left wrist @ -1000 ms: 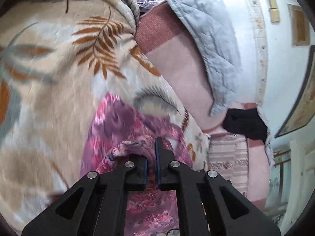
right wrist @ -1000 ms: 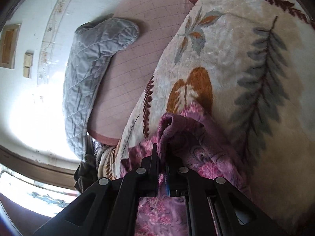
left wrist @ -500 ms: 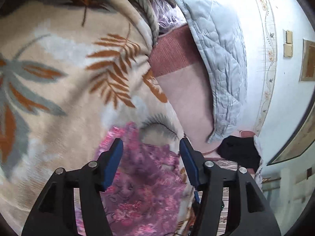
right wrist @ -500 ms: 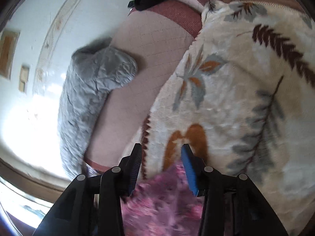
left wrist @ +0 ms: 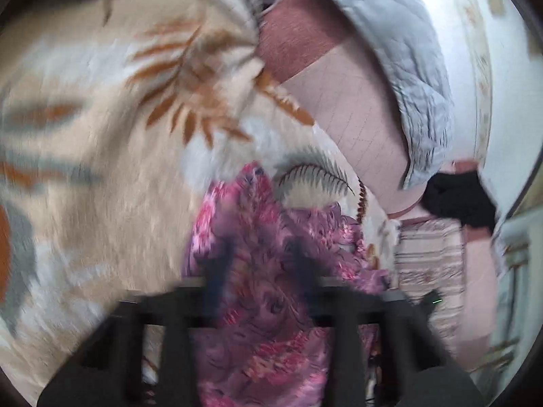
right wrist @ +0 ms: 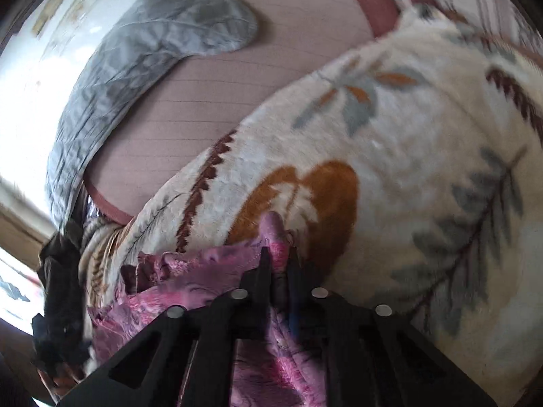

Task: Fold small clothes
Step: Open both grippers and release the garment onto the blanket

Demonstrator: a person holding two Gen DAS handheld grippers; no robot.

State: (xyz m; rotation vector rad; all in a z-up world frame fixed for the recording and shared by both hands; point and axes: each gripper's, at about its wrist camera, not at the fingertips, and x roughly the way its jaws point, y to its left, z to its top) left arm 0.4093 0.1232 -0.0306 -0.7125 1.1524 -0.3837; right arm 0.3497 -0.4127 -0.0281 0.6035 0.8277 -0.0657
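Note:
A small pink and purple floral garment (left wrist: 268, 257) lies on a cream blanket with a leaf print (left wrist: 101, 156). In the left wrist view my left gripper (left wrist: 261, 257) is blurred, its jaws apart over the garment, holding nothing. In the right wrist view my right gripper (right wrist: 280, 261) is shut on a raised fold of the garment (right wrist: 217, 271), near its edge on the blanket (right wrist: 390, 176).
A pink quilted mattress (right wrist: 237, 81) lies beyond the blanket, with a grey quilted cover (right wrist: 142, 40) along the white wall. A black cloth (left wrist: 458, 200) sits at the mattress end; another dark cloth (right wrist: 57, 305) lies at the left edge.
Both grippers let go of the garment half a second ago. Since then the right gripper has dropped and shut on a fold again. The left gripper is moving down, still open.

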